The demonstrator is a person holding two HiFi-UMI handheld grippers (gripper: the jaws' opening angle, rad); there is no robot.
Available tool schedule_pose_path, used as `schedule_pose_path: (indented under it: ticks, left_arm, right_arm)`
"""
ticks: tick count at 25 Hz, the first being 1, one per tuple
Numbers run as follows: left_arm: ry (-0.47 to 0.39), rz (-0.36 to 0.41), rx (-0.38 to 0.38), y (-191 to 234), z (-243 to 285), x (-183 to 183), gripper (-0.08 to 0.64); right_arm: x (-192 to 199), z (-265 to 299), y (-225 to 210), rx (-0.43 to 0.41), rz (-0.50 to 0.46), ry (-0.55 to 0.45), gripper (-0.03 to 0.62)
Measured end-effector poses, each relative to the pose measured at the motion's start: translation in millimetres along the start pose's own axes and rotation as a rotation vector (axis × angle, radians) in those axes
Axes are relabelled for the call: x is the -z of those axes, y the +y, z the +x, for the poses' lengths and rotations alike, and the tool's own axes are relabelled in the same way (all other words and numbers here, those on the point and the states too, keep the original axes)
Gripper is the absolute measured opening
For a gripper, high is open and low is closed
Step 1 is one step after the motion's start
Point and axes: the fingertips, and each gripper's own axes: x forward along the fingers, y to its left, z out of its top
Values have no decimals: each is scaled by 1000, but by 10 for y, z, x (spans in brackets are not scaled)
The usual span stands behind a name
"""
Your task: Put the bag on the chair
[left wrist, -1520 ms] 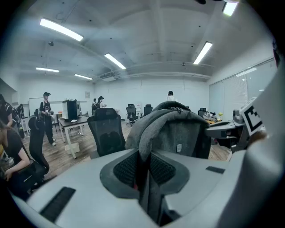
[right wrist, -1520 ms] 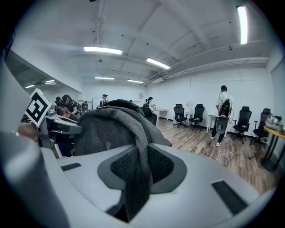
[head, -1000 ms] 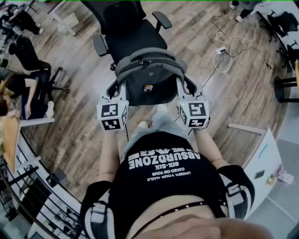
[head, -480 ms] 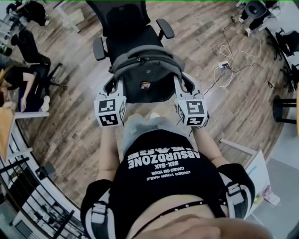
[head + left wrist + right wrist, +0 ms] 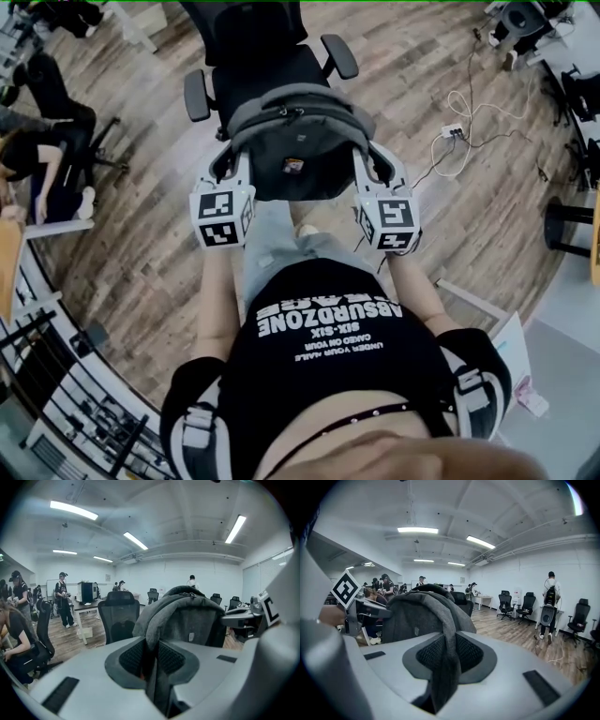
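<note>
**Bag** [image 5: 295,155]: grey backpack with a dark panel. It hangs upright between the two grippers, and its long axis runs top to bottom. The zipped top edge is uppermost and lies toward the chair in the head view, while the base is nearer the person. The dark panel with a small label faces the person. The bag's width spans left to right from one gripper to the other.

**Chair** [image 5: 267,66]: black office chair with armrests, directly beyond the bag. In the head view the bag overlaps the front of the seat. Whether it touches the seat cannot be told.

**Left gripper** [image 5: 228,161]: at the bag's left edge, level with its upper half. Its jaws are closed narrow on the left shoulder strap [image 5: 151,677], which runs down between the ribbed pads. In the left gripper view the bag body sits ahead and slightly to the right.

**Right gripper** [image 5: 373,159]: at the bag's right edge, mirroring the left. Its jaws are pinched on the right shoulder strap [image 5: 446,670], which drapes from the bag's top through the pads. In the right gripper view the bag body sits ahead and to the left.

**Surroundings**: wooden floor [image 5: 150,253]. A white cable and power strip [image 5: 451,131] lie on the floor to the right. Seated people [image 5: 42,159] are at the left edge.
</note>
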Motion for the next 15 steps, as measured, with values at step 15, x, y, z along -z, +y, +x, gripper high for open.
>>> schedule_pose_path:
  ticks: [15]
  left_arm:
    - [35,42,164,817,1237,-404,71]
  right_arm:
    - [-304,1249,-110,122,30,65,78]
